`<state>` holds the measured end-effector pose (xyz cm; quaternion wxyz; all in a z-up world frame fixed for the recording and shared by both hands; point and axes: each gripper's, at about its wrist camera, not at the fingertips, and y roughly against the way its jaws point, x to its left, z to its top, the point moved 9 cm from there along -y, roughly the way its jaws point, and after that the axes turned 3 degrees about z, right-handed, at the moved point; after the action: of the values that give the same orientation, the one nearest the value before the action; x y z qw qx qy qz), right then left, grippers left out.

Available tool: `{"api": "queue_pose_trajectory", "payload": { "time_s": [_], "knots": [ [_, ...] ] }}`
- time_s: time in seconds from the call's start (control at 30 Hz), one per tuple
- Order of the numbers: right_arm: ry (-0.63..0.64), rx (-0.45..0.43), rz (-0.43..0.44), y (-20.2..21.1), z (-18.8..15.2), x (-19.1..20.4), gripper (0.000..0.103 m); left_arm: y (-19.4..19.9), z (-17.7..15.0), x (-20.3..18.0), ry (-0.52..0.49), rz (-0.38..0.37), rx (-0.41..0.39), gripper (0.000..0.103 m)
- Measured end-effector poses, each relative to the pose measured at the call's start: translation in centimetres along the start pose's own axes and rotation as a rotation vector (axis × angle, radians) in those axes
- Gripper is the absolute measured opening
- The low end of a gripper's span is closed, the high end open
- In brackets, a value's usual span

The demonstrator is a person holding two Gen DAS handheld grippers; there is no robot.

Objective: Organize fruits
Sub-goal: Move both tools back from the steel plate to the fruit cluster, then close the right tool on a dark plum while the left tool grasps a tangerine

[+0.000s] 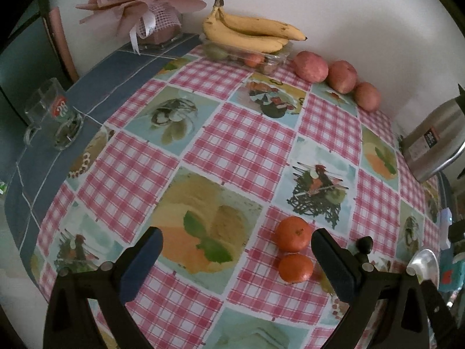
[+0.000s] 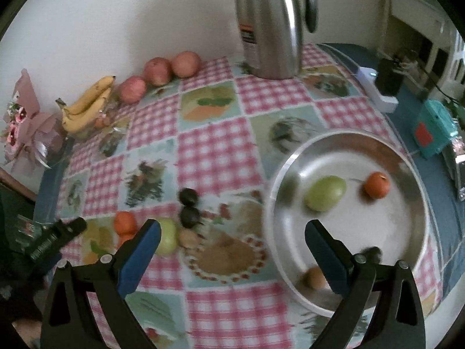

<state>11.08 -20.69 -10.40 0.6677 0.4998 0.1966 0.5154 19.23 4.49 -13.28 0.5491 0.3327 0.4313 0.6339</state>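
Note:
My left gripper point(image 1: 237, 258) is open and empty above the checked tablecloth. Two tangerines point(image 1: 292, 234) point(image 1: 296, 267) lie just inside its right finger, and a small dark fruit point(image 1: 365, 245) lies beyond that finger. My right gripper point(image 2: 232, 250) is open and empty beside a round metal tray point(image 2: 276, 203). The tray holds a green fruit point(image 2: 325, 193), a tangerine point(image 2: 377, 184), a dark fruit point(image 2: 372, 253) and a brown fruit point(image 2: 315, 277). On the cloth left of the tray lie two dark fruits point(image 2: 189, 206), a green fruit point(image 2: 167, 237), a brown fruit point(image 2: 187, 238) and tangerines point(image 2: 125, 222).
Bananas point(image 1: 250, 33) rest on a clear box of fruit point(image 1: 247, 56) at the far wall, with three red apples point(image 1: 311, 67) beside them. A steel thermos jug point(image 2: 270, 26), a glass mug point(image 1: 55, 113), a pink bouquet point(image 1: 139, 3) and a teal box point(image 2: 433, 129) stand around the edges.

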Motion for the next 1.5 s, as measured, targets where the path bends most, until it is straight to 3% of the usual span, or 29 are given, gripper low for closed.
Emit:
{"api": "queue_pose_trajectory", "payload": {
  "time_s": [0.47, 0.83, 0.97, 1.1, 1.17, 1.2, 1.5],
  "knots": [
    [0.002, 0.071, 0.058, -4.0, 0.8, 4.0, 0.099, -1.0, 0.5, 0.3, -0.004, 0.023, 0.020, 0.103],
    [0.027, 0.067, 0.063, -6.5, 1.8, 3.3, 0.098, -3.9, 0.5, -1.8, 0.007, -0.047, 0.077, 0.103],
    [0.060, 0.073, 0.072, -7.5, 2.1, 4.0, 0.089, -5.2, 0.6, -1.7, 0.020, -0.030, 0.088, 0.103],
    [0.076, 0.098, 0.071, -8.9, 2.0, 4.2, 0.087, -6.5, 0.4, -2.3, 0.035, -0.050, 0.135, 0.103],
    [0.076, 0.109, 0.076, -9.5, 1.8, 4.3, 0.072, -6.7, 0.4, -2.8, 0.028, -0.059, 0.150, 0.103],
    [0.079, 0.115, 0.078, -9.8, 1.8, 4.4, 0.070, -6.7, 0.5, -3.2, 0.016, -0.060, 0.146, 0.103],
    [0.082, 0.142, 0.083, -11.3, 1.6, 4.2, 0.065, -6.9, 0.6, -4.9, -0.039, -0.064, 0.155, 0.102]
  ]
}}
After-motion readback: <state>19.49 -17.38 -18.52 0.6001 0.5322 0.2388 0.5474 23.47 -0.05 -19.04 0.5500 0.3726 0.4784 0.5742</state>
